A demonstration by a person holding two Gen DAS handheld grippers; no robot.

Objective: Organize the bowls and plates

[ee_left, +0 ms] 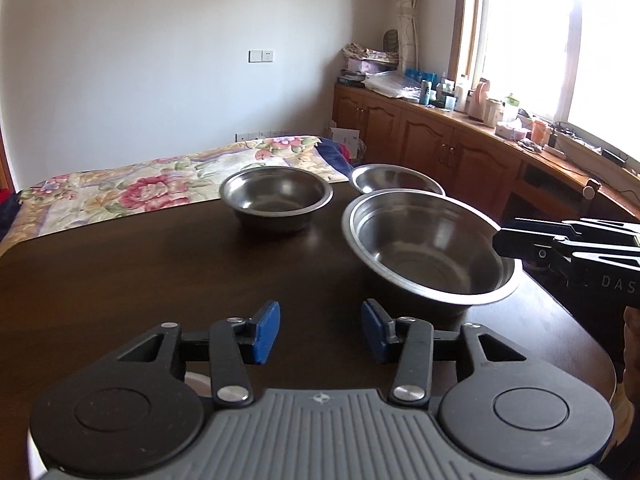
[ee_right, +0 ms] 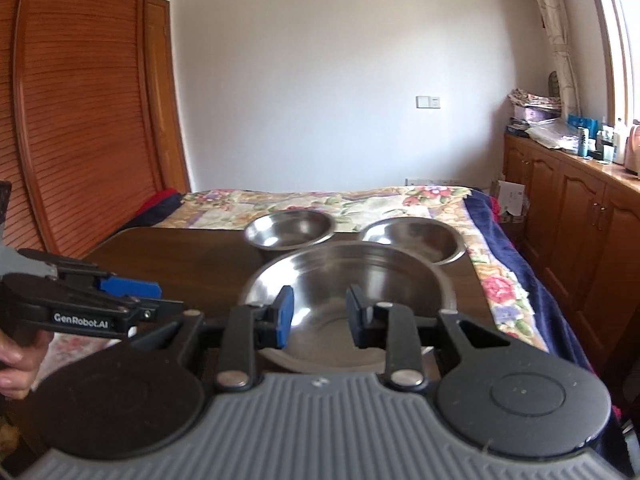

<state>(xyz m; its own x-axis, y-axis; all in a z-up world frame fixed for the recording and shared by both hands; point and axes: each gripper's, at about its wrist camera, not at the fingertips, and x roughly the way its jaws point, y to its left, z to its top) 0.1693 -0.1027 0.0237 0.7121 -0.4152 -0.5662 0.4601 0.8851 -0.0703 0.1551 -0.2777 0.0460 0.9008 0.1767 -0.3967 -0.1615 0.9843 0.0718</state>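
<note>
The big bowl sits near the bench edge, tipped. The right claw is wide apart, holding nothing, like the left claw — a bump could knock it off.

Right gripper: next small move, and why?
Probably ease the right gripper forward and down so its open fingers straddle the near rim of the large bowl, then close. It is lined up with that bowl, nothing is held, and all three bowls sit unstacked.

Dark table bears three steel bowls, seemingly.
</note>
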